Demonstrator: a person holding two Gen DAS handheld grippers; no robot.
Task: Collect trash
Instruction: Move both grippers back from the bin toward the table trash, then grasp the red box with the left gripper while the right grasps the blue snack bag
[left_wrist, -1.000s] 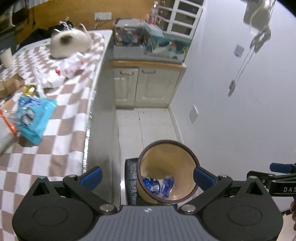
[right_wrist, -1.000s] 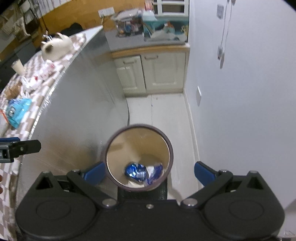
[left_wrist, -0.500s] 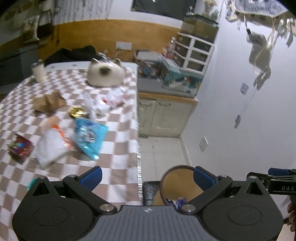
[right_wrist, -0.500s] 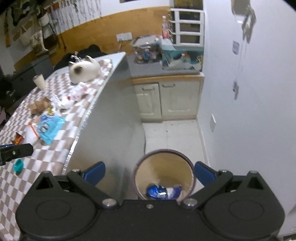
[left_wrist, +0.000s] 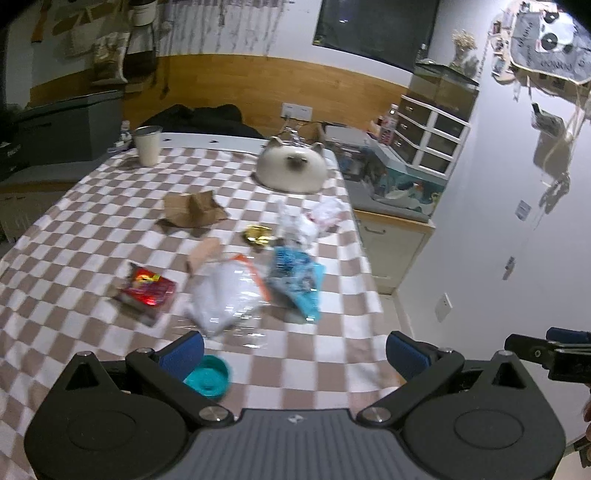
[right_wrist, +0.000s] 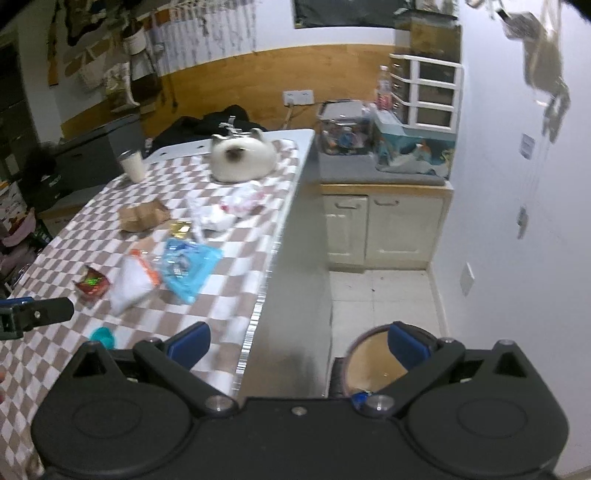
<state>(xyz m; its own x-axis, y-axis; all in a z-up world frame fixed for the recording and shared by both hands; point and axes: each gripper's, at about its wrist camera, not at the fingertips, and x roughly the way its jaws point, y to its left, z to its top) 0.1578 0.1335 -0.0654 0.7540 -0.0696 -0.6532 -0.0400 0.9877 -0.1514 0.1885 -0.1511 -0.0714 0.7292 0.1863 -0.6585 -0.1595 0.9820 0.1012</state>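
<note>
- Bench (left_wrist: 66, 236): brown/white checked cloth over a white top; its right side panel drops straight to a pale tiled floor (right_wrist: 384, 295).
- Left gripper (left_wrist: 295, 349): jaws spread wide, nothing between them; held over near edge of bench.
- Right gripper (right_wrist: 299, 341): jaws likewise released, empty; sits past bench's right edge, over floor.
- Trash bin (right_wrist: 369, 363): round, dark rim, tan inside, on floor beside bench's side panel; mostly hidden behind right gripper. Blue scrap shows at its bottom edge.
- Trash on bench, centre-right cluster:
  - blue packet (left_wrist: 295, 280), just beside clear plastic bag (left_wrist: 225, 295) w/ orange strip.
  - red foil wrapper (left_wrist: 147, 291), left of clear bag.
  - gold foil scrap (left_wrist: 258, 234), behind blue packet.
  - white crumpled wrappers (left_wrist: 306, 221), near bench's right edge.
  - crumpled brown paper (left_wrist: 192, 210), further back.
  - teal lid (left_wrist: 207, 376), nearest item, partly behind left gripper's left finger.
- Cat (left_wrist: 291, 168): cream, dark face, lying at far right corner of bench.
- Pale cup (left_wrist: 147, 146): upright, far left of bench.
- Room: wood-panelled lower wall (left_wrist: 240, 85) w/ socket; cream two-door cabinet (right_wrist: 380, 229) w/ grey cluttered top; white drawer unit (right_wrist: 428, 96) above it; white wall at right.
</note>
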